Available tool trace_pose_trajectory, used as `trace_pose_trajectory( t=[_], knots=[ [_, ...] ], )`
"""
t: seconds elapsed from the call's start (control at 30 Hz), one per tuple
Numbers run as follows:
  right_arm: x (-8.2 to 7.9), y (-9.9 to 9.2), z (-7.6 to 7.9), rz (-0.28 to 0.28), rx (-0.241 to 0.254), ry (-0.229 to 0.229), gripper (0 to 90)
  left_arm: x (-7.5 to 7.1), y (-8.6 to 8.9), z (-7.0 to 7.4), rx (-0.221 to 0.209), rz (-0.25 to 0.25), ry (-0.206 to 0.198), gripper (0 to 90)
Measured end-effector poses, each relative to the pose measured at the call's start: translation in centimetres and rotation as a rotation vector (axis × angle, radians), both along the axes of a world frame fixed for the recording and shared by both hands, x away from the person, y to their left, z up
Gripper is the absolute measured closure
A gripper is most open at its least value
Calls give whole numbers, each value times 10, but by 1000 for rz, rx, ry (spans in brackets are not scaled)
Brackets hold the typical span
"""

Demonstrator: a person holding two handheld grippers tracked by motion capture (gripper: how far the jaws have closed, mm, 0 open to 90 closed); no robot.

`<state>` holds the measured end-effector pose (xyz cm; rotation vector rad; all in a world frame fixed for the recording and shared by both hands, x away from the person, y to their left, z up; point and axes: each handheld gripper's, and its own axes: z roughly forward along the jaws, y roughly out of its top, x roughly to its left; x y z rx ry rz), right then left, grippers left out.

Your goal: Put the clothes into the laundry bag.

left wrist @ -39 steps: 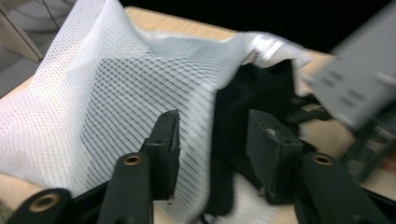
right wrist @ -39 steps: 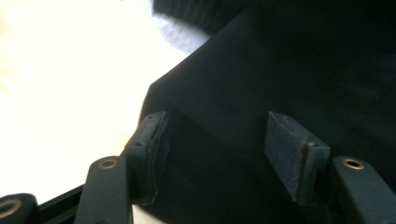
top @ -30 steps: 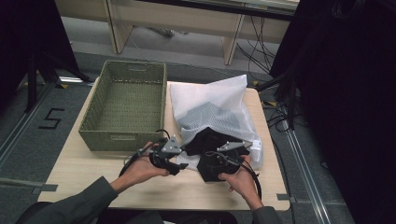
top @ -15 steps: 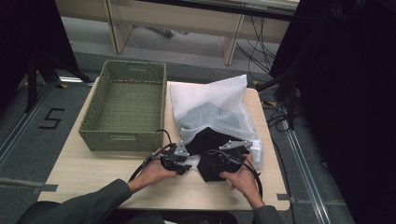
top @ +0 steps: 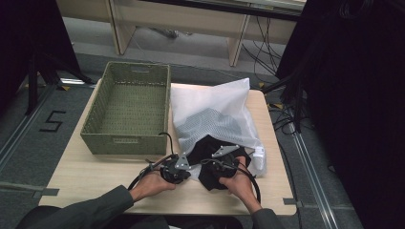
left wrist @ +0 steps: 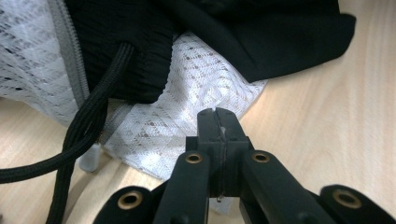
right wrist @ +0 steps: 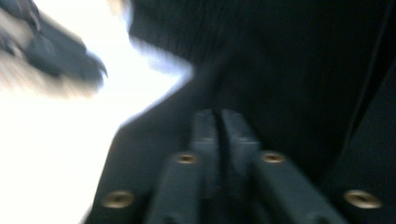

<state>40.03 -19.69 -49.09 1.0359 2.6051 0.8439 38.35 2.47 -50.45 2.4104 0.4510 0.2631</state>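
Left tool [left wrist: 218, 122] just closed on mesh bag [left wrist: 187, 116]; right tool [right wrist: 219, 122] closed too.

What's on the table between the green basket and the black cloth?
The white mesh bag lies there, beside the green basket, with the black cloth spilling from its open mouth, as the high view shows.

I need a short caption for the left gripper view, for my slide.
Left hand-held gripper shut on the white mesh laundry bag's edge, beside the black garment and its drawcord.
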Motion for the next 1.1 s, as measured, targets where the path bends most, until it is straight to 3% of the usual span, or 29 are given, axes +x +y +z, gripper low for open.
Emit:
trace_pose_trajectory(
  t=[0.03, 0.1, 0.13, 0.2, 0.23, 0.27, 0.3, 0.33, 0.4, 0.43, 0.47, 0.57, 0.63, 0.67, 0.73, 0.77, 0.83, 0.87, 0.9, 0.93, 0.97, 1.03, 1.1],
  knots=[
    [4, 1, 2, -1, 33, -25, 900, -1, 0, 0, -3, 0, -3, 893],
    [17, 6, 7, -20, 27, -63, 900, -2, -1, 0, 3, 2, 1, 893],
    [21, 7, 8, -18, 15, -60, 900, -1, 0, 0, 10, -8, -6, 893],
    [37, 10, 7, -53, 31, -97, 900, -1, 0, -1, -7, 3, 7, 893],
    [49, 9, 10, -64, 19, -80, 900, -1, 0, 0, 6, -7, 0, 893],
    [56, 11, 11, -110, 40, -90, 900, -2, -1, 0, 1, -3, 10, 893],
    [67, 8, 12, -103, -2, -146, 900, -1, -1, 1, 10, -18, -2, 893],
    [74, 6, 13, -123, -16, -165, 900, -1, 0, 1, 6, -17, 8, 893],
    [96, -3, 9, -219, -22, -204, 900, -1, 0, 1, 5, -15, 13, 893],
    [96, -3, 9, -219, -22, -204, 900, -1, -1, 1, 9, -16, 10, 893],
    [99, -6, 8, -230, -8, -185, 900, -3, -3, -1, -31, 13, 25, 893],
    [97, -11, 9, -213, 2, -173, 884, -2, -2, 0, -22, 2, 21, 893],
    [94, -10, 11, -227, 28, -126, 764, -2, -2, 0, -22, 4, 22, 893],
    [92, -11, 12, -195, 12, -130, 711, -2, -3, 0, -23, 2, 17, 893],
    [84, -11, 17, -188, 14, -108, 628, -2, -2, 0, -23, 2, 17, 892],
    [76, -10, 22, -190, 41, -66, 599, -2, -2, 0, -24, 9, 25, 892],
    [66, -10, 27, -181, 88, -80, 550, -2, -2, 0, -24, 6, 27, 892],
    [62, -13, 34, -150, 76, -68, 540, -1, -2, 0, -23, 5, 26, 892],
    [58, -13, 36, -150, 126, -109, 530, -1, -2, 0, -11, -3, 21, 892],
    [52, -14, 46, -133, 136, -83, 522, -2, -2, 0, -22, 6, 21, 891],
    [48, -12, 53, -133, 178, -83, 521, -2, -2, 0, -19, 6, 17, 891],
    [47, -5, 63, -66, 235, -137, 522, -3, -1, 0, -5, -1, 15, 888],
    [47, 5, 71, -27, 240, -121, 526, -5, 0, -1, -37, 8, 47, 867]
  ],
)
